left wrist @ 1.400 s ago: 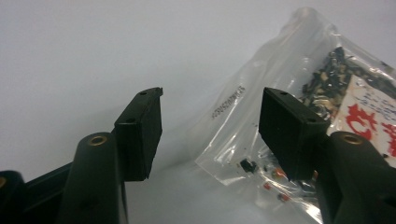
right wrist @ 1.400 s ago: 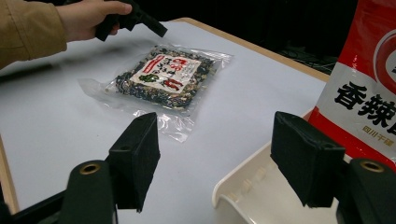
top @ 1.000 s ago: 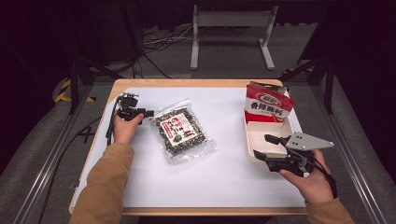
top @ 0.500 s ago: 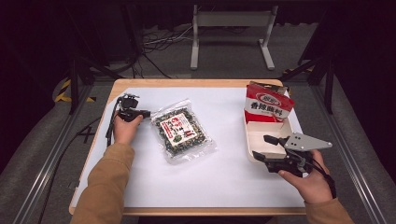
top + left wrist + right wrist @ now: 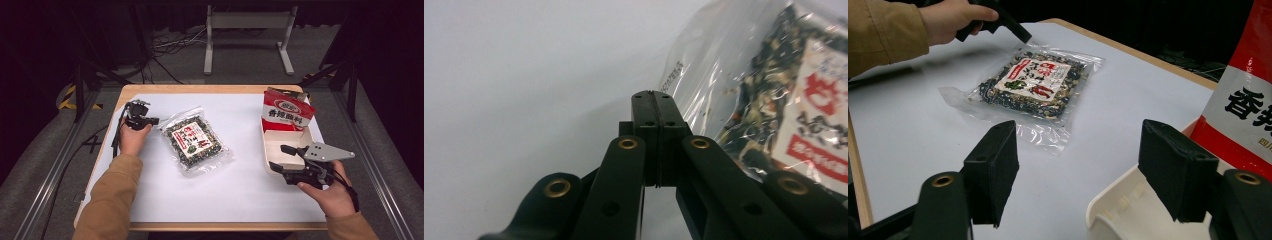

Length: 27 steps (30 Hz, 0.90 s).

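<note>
One clear packet (image 5: 195, 142), one red bag (image 5: 287, 112), one white tray (image 5: 272, 145), two grippers (image 5: 142, 121) (image 5: 286, 157)

A wide bare stretch of the desk (image 5: 245, 195) lies open across the middle and lower part of the high view between the clear packet (image 5: 194, 141) at centre left and the white tray (image 5: 272, 150) with the upright red bag (image 5: 286, 115) at the right.

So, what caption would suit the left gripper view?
Left gripper, fingers shut together, at the edge of the clear snack bag on the white table.
</note>
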Available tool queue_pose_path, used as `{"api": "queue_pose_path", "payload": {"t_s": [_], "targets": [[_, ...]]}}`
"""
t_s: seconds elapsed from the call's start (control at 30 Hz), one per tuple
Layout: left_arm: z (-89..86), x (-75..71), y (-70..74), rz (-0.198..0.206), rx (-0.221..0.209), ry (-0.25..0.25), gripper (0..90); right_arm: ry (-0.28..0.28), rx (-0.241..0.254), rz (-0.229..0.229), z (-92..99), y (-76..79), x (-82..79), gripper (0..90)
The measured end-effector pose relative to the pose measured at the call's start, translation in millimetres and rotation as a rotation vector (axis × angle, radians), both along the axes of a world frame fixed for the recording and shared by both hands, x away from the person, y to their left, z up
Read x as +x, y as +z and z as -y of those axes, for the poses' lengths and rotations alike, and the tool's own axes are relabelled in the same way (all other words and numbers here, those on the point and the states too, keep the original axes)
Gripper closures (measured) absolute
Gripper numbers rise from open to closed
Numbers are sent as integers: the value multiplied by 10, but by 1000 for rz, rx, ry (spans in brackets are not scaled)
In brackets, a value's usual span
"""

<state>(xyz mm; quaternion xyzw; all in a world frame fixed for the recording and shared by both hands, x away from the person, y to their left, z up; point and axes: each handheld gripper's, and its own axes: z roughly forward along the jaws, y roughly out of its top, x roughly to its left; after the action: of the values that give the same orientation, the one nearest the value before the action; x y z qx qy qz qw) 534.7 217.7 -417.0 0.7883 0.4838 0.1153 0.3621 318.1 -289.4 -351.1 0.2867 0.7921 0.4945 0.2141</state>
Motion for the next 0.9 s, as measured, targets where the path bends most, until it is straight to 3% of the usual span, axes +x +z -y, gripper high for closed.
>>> {"api": "queue_pose_path", "payload": {"t_s": [0.2, 0.37, 0.63, 0.8, 0.9], "targets": [[-7, -119, 189, 60, -22, -25, 900, 2, -1, -4, -27, -6, 17, 335], [-27, -253, 354, 102, -74, -46, 900, 11, -3, -4, -59, -9, 38, 336], [-40, -481, 618, 184, -126, -116, 900, 24, 4, -12, -105, -12, 91, 350], [-2, -629, 768, 235, -156, -159, 900, 48, 8, -34, -160, 15, 132, 426], [26, -710, 866, 269, -163, -185, 900, 57, 11, -44, -214, 29, 188, 423]]}}
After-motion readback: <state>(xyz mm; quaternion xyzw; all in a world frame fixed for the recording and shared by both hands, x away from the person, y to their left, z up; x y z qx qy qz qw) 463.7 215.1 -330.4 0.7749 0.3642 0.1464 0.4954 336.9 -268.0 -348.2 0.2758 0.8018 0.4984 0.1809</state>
